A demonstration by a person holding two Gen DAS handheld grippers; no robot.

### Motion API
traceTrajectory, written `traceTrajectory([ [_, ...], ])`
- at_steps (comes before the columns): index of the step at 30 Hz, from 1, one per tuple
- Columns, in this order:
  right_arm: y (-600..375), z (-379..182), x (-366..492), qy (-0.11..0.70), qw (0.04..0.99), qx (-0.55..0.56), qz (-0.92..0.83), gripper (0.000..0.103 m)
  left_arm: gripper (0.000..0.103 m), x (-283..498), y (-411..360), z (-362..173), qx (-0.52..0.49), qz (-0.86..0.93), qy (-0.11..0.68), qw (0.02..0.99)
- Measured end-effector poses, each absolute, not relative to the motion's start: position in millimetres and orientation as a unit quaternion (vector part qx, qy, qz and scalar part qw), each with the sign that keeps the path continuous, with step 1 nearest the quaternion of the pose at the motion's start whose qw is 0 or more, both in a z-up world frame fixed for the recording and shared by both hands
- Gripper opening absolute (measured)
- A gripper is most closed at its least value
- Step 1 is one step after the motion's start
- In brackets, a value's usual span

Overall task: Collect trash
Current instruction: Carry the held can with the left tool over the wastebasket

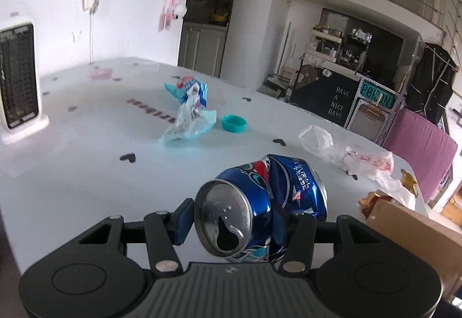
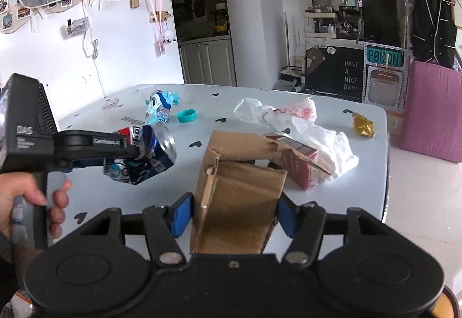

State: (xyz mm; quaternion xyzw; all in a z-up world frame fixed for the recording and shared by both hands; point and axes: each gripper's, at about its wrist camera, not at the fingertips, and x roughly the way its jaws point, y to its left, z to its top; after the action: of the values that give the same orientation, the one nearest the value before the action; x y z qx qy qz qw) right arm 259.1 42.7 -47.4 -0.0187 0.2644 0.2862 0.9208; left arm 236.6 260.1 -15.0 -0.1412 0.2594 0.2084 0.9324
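A crushed blue soda can [image 1: 260, 196] sits between the blue pads of my left gripper [image 1: 232, 219], which is shut on it and holds it above the white table [image 1: 86, 173]. In the right wrist view the same can [image 2: 150, 159] hangs from the left gripper [image 2: 134, 152], with a person's hand [image 2: 34, 202] on the handle. My right gripper [image 2: 234, 217] is shut on a torn brown cardboard box [image 2: 239, 191], a pad against each side. The box's corner [image 1: 404, 225] shows at the right of the left wrist view.
On the table lie a blue snack wrapper [image 1: 187, 113], a teal bottle cap [image 1: 234, 123], a white plastic bag [image 1: 340, 153], a red carton [image 2: 300, 165] and a gold foil wrapper [image 2: 363, 125]. A white heater [image 1: 18, 78] stands far left. A pink cushion [image 2: 433, 107] is beyond the right edge.
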Motion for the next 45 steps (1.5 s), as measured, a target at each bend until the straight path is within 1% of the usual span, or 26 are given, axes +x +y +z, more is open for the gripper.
traceTrajectory([
  [6,37,-36,245,0.268,0.923,-0.011,0.277,0.058,0.054,206,238,1,-0.110,0.196,0.246,0.943],
  [11,35,-25,232,0.271,0.923,-0.009,0.273,0.056,0.054,188,225,5,-0.122,0.184,0.249,0.943],
  [26,11,-1,195,0.260,0.929,-0.003,0.263,0.055,0.054,146,192,13,-0.121,0.169,0.247,0.946],
  [35,-35,7,173,0.257,0.938,0.007,0.232,0.055,0.054,136,159,23,-0.118,0.143,0.238,0.953],
  [45,-100,8,156,0.256,0.949,0.023,0.184,0.055,0.054,145,93,24,-0.097,0.084,0.240,0.962],
])
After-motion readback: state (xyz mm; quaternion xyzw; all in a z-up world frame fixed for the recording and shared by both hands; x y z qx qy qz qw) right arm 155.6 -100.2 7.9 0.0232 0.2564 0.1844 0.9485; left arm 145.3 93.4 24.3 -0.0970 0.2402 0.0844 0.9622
